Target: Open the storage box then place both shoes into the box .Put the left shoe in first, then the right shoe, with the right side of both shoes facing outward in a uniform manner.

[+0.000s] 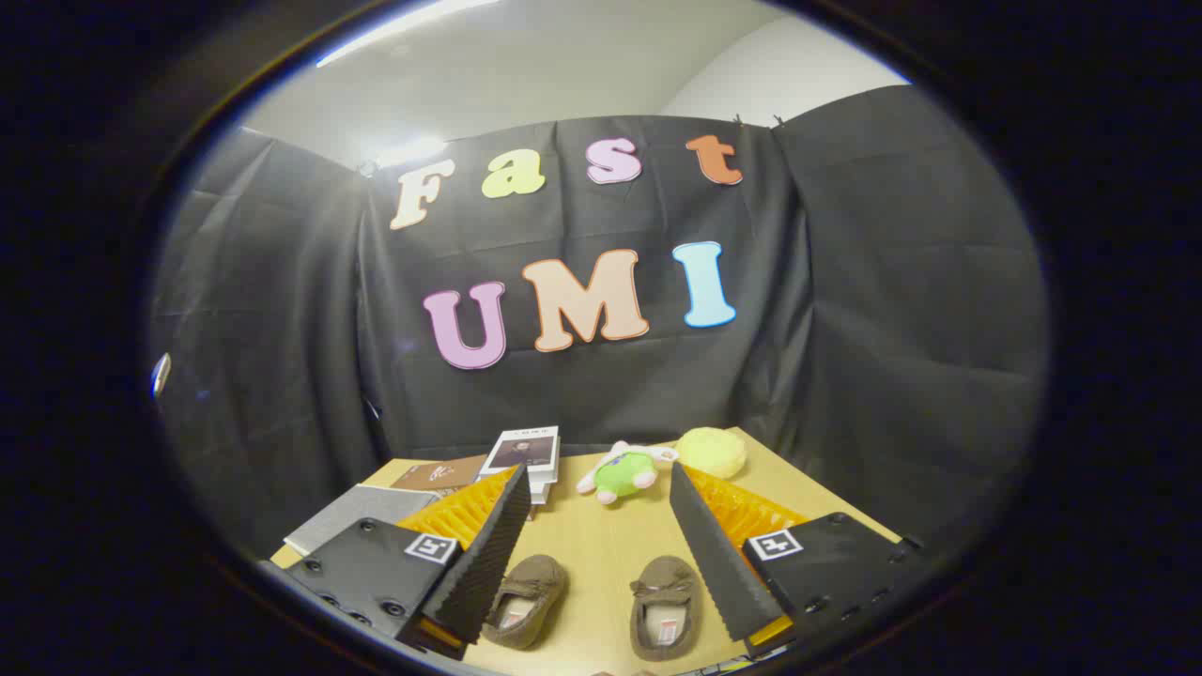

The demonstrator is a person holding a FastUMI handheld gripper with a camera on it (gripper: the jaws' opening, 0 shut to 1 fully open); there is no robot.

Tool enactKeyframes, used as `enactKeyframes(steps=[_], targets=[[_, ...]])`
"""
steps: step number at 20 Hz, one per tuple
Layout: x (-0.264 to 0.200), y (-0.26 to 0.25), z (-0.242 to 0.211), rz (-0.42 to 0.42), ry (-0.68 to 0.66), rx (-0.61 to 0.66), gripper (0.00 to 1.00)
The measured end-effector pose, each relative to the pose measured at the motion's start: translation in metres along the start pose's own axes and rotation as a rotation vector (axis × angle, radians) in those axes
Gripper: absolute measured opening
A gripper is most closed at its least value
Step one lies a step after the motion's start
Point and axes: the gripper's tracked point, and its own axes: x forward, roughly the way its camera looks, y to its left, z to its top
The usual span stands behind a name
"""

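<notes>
Gripper (596,488) fingers spread wide above two shoes (662,606).

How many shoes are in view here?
2: both brown shoes lie on the table between the open gripper's fingers, one shoe beside each finger, the other opposite. None seem hidden.

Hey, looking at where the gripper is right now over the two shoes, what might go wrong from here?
The gripper hangs open over both brown shoes, which look alike, so it may well take the wrong one first. No storage box shows here, so grabbing a shoe now could skip the opening step. The green plush toy just beyond could get knocked.
</notes>
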Motion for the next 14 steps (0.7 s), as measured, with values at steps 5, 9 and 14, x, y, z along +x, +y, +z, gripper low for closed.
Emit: enactKeyframes(steps=[5,9,14], targets=[[0.0007,0.0068,-0.0025,0.016,0.02,0.019,1.0],[0.0,0.0087,-0.0028,0.02,0.021,0.011,1.0],[0.001,0.0105,-0.0054,0.024,0.033,0.023,1.0]])
